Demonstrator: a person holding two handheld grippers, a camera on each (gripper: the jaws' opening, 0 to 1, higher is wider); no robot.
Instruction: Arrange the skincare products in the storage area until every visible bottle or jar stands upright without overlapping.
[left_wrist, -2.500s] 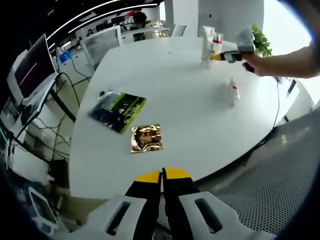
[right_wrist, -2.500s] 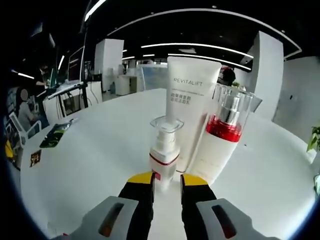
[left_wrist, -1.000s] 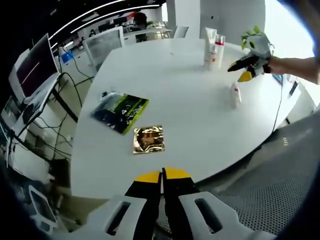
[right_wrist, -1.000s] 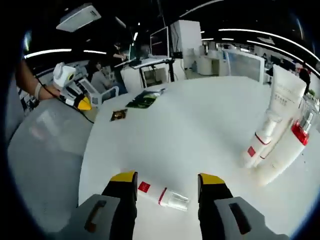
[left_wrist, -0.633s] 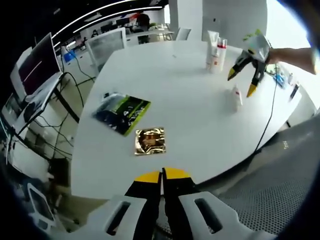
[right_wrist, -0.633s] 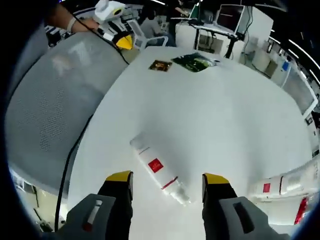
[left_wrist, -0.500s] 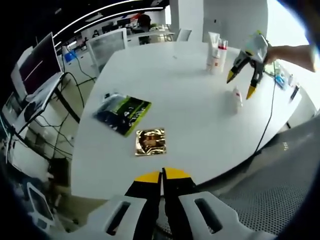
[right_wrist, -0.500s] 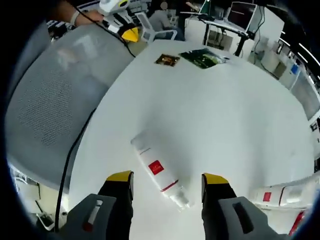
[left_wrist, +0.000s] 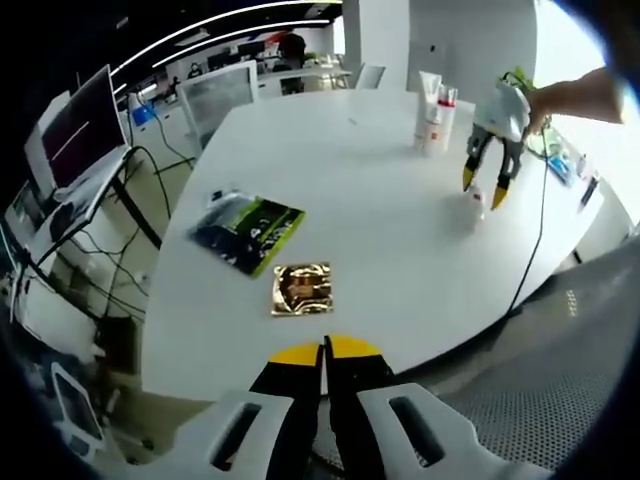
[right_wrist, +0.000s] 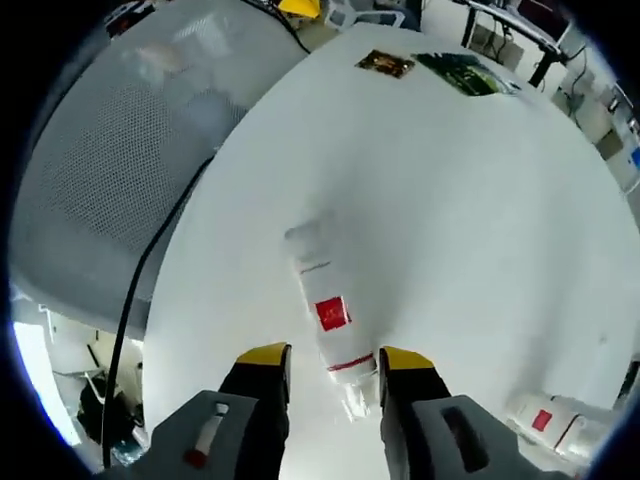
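The right gripper (right_wrist: 326, 362) is positioned over a fallen pump bottle (right_wrist: 327, 305) lying flat on the white round table (right_wrist: 480, 200). Its jaws are spread and straddle the bottle's neck end at 6 o'clock in the right gripper view; they are not clamped on it, and contact with the pads cannot be confirmed. In the left gripper view the right gripper (left_wrist: 487, 180) hangs at 1 o'clock with jaws apart above the same bottle (left_wrist: 478, 203).

The left gripper (left_wrist: 324, 352) is pressed closed and empty at the table's near edge.

Risks from here, as a judgement:
- The bottle body is a smooth, glossy white cylinder with a red square label and a red band. A grip at the narrow neck could let it roll or pivot out of the jaws.
- The clear cap end is slim and slick; off-centre closure could squirt the bottle sideways across the low-friction tabletop.
- The bottle lies near the table's edge beside a grey mesh chair back (right_wrist: 110, 150) and a black cable (right_wrist: 140, 290); a push toward that edge could drop it out of the workspace.

The standing products (left_wrist: 434, 97), a tall white tube and two pump bottles, are grouped upright at 1 o'clock in the left gripper view, just beyond the fallen bottle. A green flat pouch (left_wrist: 247, 228) and a gold foil sachet (left_wrist: 301, 288) lie flat, well apart from them
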